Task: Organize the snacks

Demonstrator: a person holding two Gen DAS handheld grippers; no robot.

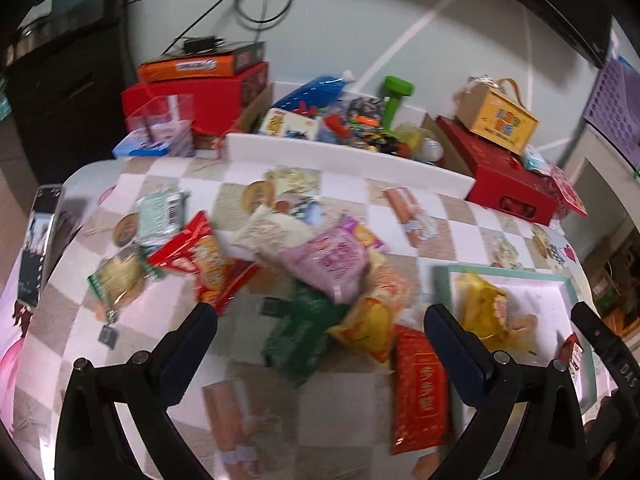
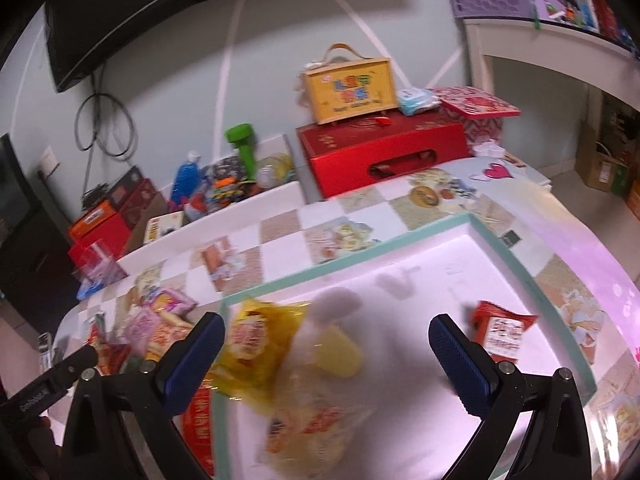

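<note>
White letters "DAS" on the black gripper arm [image 1: 624, 372] at the right edge, gold Chinese characters, blurred, on the near red packet [image 1: 420, 396], coloured lettering too blurred to read on the far yellow box [image 2: 350, 94]

**Left hand-held gripper above the snack pile**

The left hand-held gripper [image 1: 320, 320] hangs with its jaws spread wide and nothing between them. Below it on the checkered bench [image 1: 340, 396] lies a heap of snack packets: a green packet [image 1: 298, 336], a pink packet [image 1: 332, 260], a yellow packet [image 1: 370, 326] and a red packet [image 1: 418, 392]. To the right, a white tray [image 1: 556, 296] with a teal rim holds a yellow bag [image 1: 482, 312].
</note>
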